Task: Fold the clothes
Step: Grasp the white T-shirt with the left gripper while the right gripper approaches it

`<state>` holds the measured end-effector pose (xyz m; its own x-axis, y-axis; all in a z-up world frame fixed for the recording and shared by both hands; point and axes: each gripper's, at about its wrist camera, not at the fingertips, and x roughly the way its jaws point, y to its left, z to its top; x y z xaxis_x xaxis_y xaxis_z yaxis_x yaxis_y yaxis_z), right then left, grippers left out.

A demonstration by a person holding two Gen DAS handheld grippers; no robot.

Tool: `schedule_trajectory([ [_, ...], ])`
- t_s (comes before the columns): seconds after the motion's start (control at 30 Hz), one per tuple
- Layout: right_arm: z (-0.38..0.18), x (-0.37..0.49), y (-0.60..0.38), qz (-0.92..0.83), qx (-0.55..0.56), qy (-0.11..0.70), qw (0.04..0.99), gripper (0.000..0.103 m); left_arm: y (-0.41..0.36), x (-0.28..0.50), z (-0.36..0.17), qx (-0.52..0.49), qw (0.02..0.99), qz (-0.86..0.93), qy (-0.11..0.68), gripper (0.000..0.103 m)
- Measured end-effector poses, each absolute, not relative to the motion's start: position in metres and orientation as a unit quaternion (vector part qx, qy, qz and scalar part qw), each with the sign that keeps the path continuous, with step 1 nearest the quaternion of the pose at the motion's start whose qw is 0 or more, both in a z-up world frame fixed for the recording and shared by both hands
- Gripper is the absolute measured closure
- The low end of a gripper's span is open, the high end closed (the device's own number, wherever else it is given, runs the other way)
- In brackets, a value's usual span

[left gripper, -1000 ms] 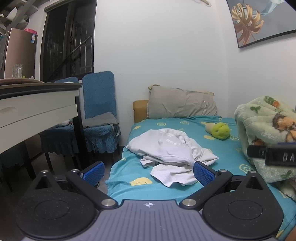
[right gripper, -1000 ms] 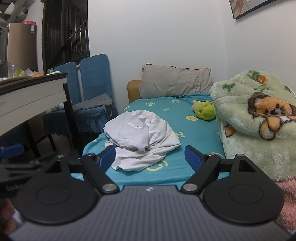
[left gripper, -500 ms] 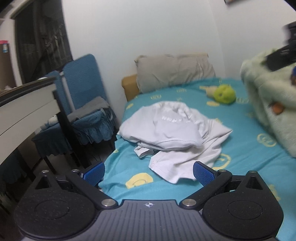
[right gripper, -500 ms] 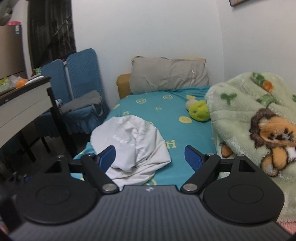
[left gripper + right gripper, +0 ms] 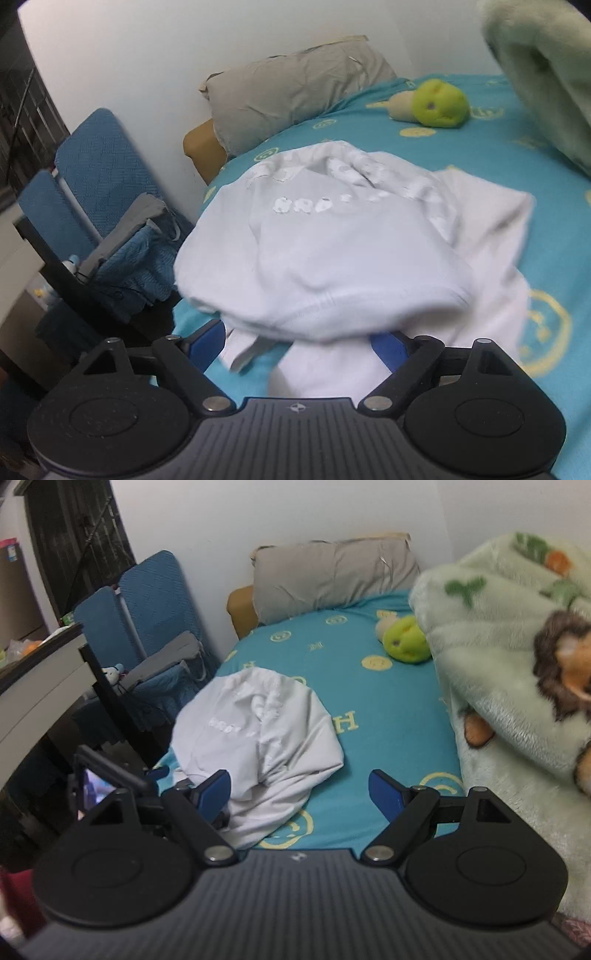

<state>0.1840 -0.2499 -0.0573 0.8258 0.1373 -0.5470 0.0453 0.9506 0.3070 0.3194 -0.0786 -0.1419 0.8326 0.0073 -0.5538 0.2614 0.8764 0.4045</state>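
The left gripper hangs low over the near edge of the bed; its jaws have just been closing a little yet stand wide apart, and the blue pads press on nothing. Between them lies the near hem of the crumpled white garment, whose bulk rises just ahead of the fingertips and spreads beyond the right jaw over the teal sheet; whether a pad brushes the cloth cannot be told through the blur. Left of that gripper's left jaw stand the blue chairs, far ahead the grey pillow, and ahead to the right a green plush toy. The right gripper is also spread wide and grasps nothing; the same garment lies in front of its left jaw and partly between the two, with bare sheet before its right jaw. Just outside its left jaw the other gripper's body shows at the bed's edge. Beyond its right jaw the pale green blanket is heaped along the bed's side.
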Motion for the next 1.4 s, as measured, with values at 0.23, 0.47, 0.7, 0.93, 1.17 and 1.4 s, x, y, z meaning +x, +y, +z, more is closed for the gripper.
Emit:
schedule_trajectory([
  [0.23,-0.080,0.204,-0.278,-0.004,0.207,0.313,0.927,0.020,-0.066,0.340,-0.139,0.145,0.959,-0.075,0.230,0.075],
  [0.47,-0.083,0.204,-0.275,-0.006,0.208,0.305,0.929,0.020,-0.052,0.286,-0.084,0.103,0.978,-0.091,0.158,0.088],
  [0.7,-0.076,0.192,-0.272,-0.006,0.193,0.274,0.942,0.020,-0.059,0.193,0.005,0.056,0.978,-0.168,0.110,0.089],
  [0.93,-0.061,0.166,-0.275,0.002,0.203,0.237,0.950,0.020,-0.039,0.128,0.035,-0.029,0.956,-0.254,0.140,0.089],
  [1.17,-0.070,0.158,-0.261,0.037,0.211,0.270,0.939,0.020,0.003,0.158,-0.036,-0.158,0.928,-0.254,0.223,0.089],
  [1.4,-0.088,0.172,-0.235,0.152,0.278,0.289,0.904,0.026,0.036,0.187,-0.081,-0.218,0.906,-0.258,0.255,0.087],
])
